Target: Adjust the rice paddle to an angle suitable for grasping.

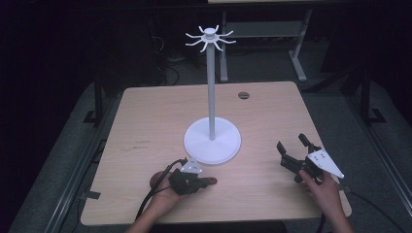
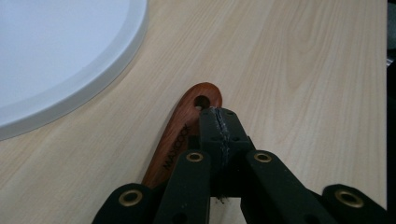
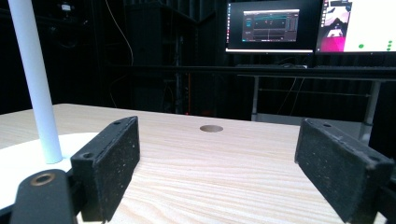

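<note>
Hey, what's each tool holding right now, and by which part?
The left tool is shut, pads together beside the hole end of the wooden handle lying on the table; whether it pinches that end cannot be told. The right tool is open, holding nothing.

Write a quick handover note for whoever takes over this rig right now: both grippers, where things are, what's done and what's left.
Left gripper: jaws shut, pads together, right beside the hole end of the reddish-brown wooden handle lying flat on the light wooden table; whether it is pinched cannot be told.
Right gripper: open, empty, hovering over the table.
White hook stand: mid-table, hooks bare.
Done: handle reached.
Left: probably lifting it and hanging it on a hook.
</note>
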The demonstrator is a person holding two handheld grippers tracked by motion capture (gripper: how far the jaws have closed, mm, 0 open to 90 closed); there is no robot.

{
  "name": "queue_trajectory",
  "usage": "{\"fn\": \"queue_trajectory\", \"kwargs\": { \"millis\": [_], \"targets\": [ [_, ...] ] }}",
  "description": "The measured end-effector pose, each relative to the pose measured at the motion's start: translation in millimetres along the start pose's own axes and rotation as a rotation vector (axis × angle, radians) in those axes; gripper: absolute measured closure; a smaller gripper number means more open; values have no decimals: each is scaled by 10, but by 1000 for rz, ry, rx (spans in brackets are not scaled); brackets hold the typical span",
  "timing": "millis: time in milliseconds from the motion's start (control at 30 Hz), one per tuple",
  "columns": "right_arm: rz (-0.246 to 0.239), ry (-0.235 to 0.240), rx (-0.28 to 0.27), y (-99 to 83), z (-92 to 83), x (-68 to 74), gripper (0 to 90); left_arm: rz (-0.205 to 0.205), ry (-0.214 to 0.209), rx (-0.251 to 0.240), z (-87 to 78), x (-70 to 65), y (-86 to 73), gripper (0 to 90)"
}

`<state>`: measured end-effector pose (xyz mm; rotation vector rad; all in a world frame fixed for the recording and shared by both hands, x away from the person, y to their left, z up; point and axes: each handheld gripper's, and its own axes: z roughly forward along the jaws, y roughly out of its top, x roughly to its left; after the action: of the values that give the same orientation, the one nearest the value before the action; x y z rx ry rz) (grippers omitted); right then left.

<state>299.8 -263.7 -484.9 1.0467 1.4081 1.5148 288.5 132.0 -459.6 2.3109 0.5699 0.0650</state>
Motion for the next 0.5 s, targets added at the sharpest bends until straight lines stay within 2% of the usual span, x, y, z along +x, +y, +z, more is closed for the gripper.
{"fn": "queue_trajectory", "kwargs": {
  "millis": [67, 167, 233, 333, 500],
  "targets": [
    [0, 0, 0, 0, 0, 1, 133, -7, 3, -4, 4, 15, -2, 900],
    [0, 1, 0, 0, -1, 2, 133, 1, 8, 18, 0, 29, -3, 900],
    [1, 0, 0, 0, 0, 0, 133, -4, 30, 19, 3, 36, -1, 900],
    [-1, 1, 1, 0, -1, 4, 133, -5, 33, 28, -3, 54, -3, 900],
    [1, 1, 1, 0, -1, 4, 133, -18, 59, 18, -25, 95, -15, 900]
  ]
}}
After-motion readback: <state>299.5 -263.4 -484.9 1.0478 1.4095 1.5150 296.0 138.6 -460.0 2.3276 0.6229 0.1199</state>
